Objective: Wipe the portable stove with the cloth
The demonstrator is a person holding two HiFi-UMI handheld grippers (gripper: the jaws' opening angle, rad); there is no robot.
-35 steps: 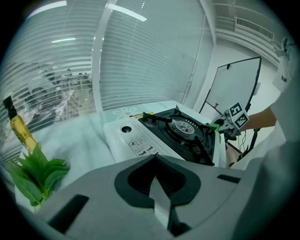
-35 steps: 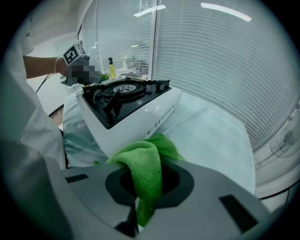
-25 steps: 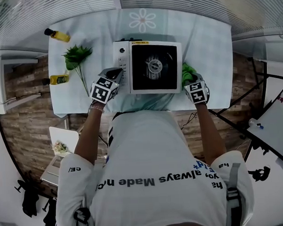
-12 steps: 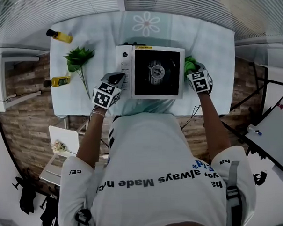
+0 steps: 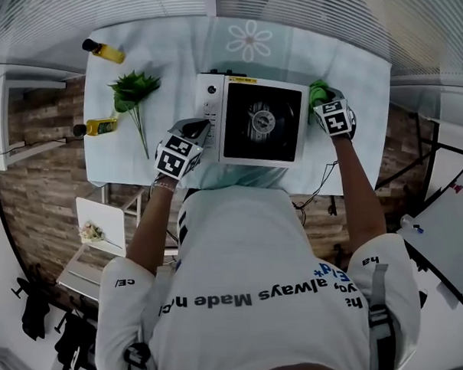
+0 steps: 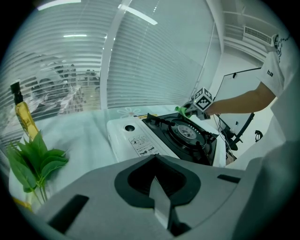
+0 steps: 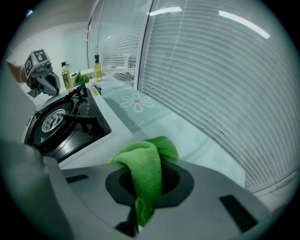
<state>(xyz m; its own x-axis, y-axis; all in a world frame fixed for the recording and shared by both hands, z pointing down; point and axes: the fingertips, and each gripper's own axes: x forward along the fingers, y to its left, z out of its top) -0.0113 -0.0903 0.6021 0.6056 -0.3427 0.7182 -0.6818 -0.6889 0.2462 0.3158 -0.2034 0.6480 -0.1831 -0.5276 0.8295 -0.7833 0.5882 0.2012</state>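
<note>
Right gripper [image 5: 324, 106] is pinching the green cloth [image 5: 316, 91] right at the 2 o'clock edge of the portable stove [image 5: 261, 124], left gripper [image 5: 198, 129] sits at its 9 o'clock, jaws pressed together on nothing.

stove [image 5: 262, 124]: on our surface [image 5: 172, 60], between our left hand-held gripper [image 5: 197, 129] and right hand-held gripper [image 5: 323, 102]
cloth [image 5: 316, 91]: in our right hand-held gripper

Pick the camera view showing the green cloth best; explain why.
The right gripper view: the green cloth fills the foreground, clamped in the right tongs. The head view shows a patch beside the stove; the left gripper view, a speck.
</note>
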